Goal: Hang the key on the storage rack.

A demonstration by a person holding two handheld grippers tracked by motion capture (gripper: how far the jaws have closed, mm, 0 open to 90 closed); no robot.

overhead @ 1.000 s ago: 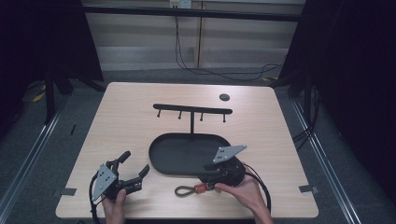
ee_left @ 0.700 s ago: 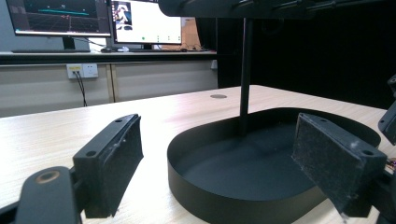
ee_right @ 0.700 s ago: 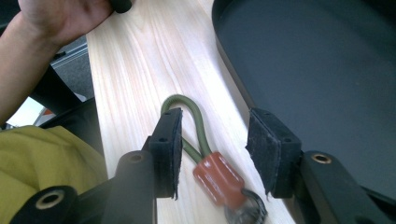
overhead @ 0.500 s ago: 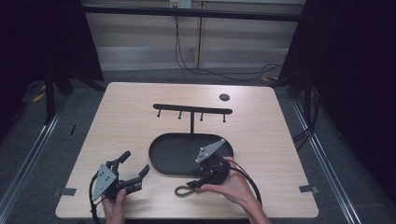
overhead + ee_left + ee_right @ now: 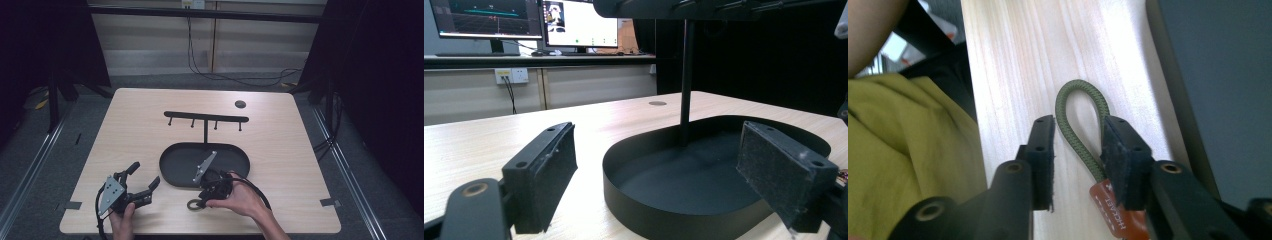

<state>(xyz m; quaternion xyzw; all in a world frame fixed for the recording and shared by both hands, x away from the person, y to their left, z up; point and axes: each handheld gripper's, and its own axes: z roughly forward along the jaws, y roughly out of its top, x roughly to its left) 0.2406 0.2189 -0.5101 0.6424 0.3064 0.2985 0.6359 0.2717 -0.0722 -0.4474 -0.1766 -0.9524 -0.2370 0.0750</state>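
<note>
A green cord loop (image 5: 1075, 117) with an orange tag (image 5: 1110, 210) lies on the wooden table near its front edge, just in front of the black oval tray (image 5: 175, 172). In the high view the cord loop (image 5: 193, 204) shows beside my right hand. My right gripper (image 5: 1075, 150) points down at it, open, with one jaw on each side of the loop and a gap on the left side. Seen from above, the right gripper (image 5: 201, 199) tilts toward the front left. My left gripper (image 5: 145, 176) rests open at the front left, empty, and faces the tray (image 5: 684, 220).
A thin post rises from the tray to a black crossbar with several hooks (image 5: 206, 117). A small dark disc (image 5: 240, 104) sits at the back right of the table. A yellow-green garment (image 5: 898, 150) lies past the table's front edge.
My right gripper has moved left from the tray's right end and tipped down over the cord loop, so its jaws now stand around it. The left gripper has stayed put.
</note>
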